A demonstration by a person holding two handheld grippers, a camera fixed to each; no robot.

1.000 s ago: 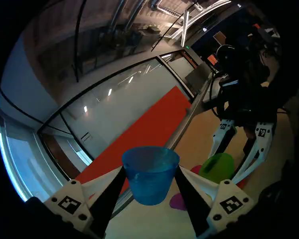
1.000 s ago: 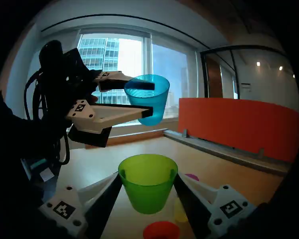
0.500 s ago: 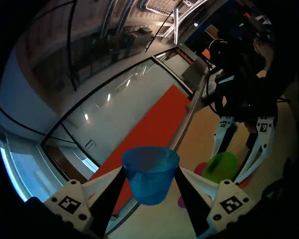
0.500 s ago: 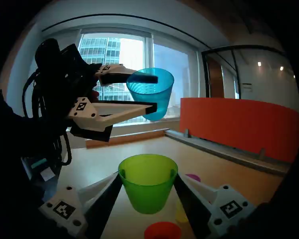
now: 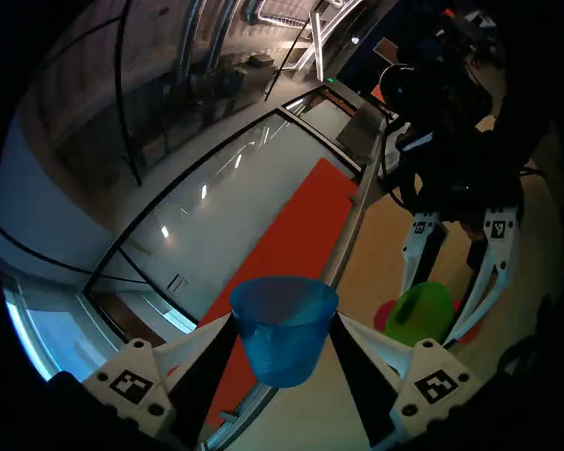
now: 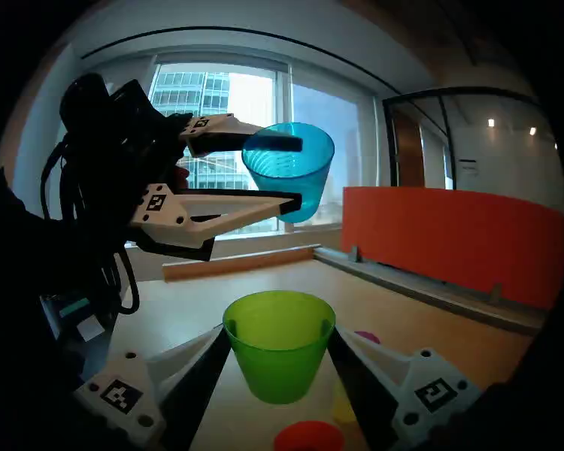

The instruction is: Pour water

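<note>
A translucent blue cup (image 5: 284, 328) sits between the fingers of my left gripper (image 5: 283, 340), which is shut on it; that view is tilted well over. In the right gripper view the same blue cup (image 6: 289, 171) hangs in the air up and to the left of the green one, held by the left gripper (image 6: 288, 171) in a gloved hand. My right gripper (image 6: 279, 353) is shut on a translucent green cup (image 6: 280, 353), upright above the light wooden table (image 6: 184, 304). In the left gripper view the green cup (image 5: 420, 311) and right gripper (image 5: 451, 308) show lower right.
An orange partition (image 6: 462, 229) runs along the table's right side, with a metal rail (image 6: 425, 289) at its foot. Flat coloured discs lie on the table: red (image 6: 308, 436), yellow (image 6: 344, 410), purple (image 6: 367, 336). Windows (image 6: 229, 98) stand behind. Dark cables (image 6: 94, 225) hang at left.
The left gripper has risen with the blue cup and drifted slightly right, and its view has tilted further. The right gripper and green cup have held still.
</note>
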